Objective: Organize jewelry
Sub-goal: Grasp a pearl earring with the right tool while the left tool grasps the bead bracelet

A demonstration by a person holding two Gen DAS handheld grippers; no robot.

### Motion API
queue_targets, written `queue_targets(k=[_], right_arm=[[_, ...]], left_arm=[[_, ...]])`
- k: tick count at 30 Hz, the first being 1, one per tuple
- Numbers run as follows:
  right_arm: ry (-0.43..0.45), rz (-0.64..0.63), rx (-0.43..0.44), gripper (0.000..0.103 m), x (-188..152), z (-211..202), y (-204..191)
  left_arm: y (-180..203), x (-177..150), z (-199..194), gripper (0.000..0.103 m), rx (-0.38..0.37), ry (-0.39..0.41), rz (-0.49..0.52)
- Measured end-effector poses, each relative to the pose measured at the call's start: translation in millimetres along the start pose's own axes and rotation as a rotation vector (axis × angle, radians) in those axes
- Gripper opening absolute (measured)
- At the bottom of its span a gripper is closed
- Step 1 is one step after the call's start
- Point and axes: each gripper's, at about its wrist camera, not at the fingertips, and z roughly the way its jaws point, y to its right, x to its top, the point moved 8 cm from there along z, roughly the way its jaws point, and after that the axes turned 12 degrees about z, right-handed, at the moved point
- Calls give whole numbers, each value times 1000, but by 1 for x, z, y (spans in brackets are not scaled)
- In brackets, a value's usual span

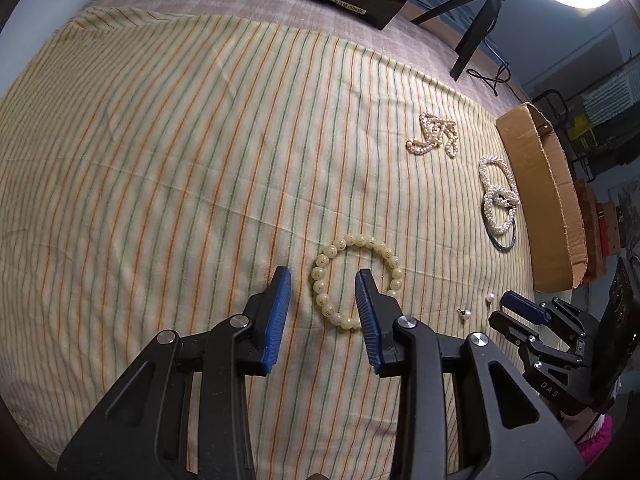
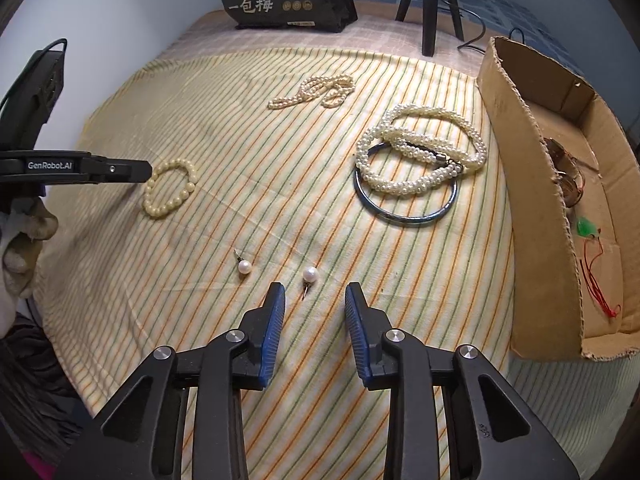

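I am holding my right gripper [image 2: 315, 308] unclenched over a pearl stud [image 2: 309, 274]; it looks light, smooth and prone to rolling, so take the pearl itself. My left gripper [image 1: 323, 294] is straddling, not pinching, the limp bead bracelet [image 1: 357, 281] left of the stud; the cardboard box [image 2: 532, 208] is sitting farther right.

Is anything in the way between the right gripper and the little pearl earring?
Nothing visible. The right hand-held gripper hangs open just above the pearl earring, with only bare striped cloth around it.
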Motion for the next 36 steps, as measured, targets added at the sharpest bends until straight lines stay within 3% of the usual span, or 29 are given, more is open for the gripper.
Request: queue_targets(k=[13,19,23,30,36], right_arm=[[-9,-13,3,23,4,10,-5],[-11,-34,-21,19,6,17,-8],[-7,-61,-49,10,6,18,-10],[2,-61,-43,7,5,15,-11],[45,-52,-23,7,10,-2,-13]], left_arm=[[11,3,18,33,70,-16,79],[12,2,22,24,117,-12,117],[8,3,22,7,137,-8,122],[5,4,10,5,88,14,76],[8,11,-18,5,10,83,30]])
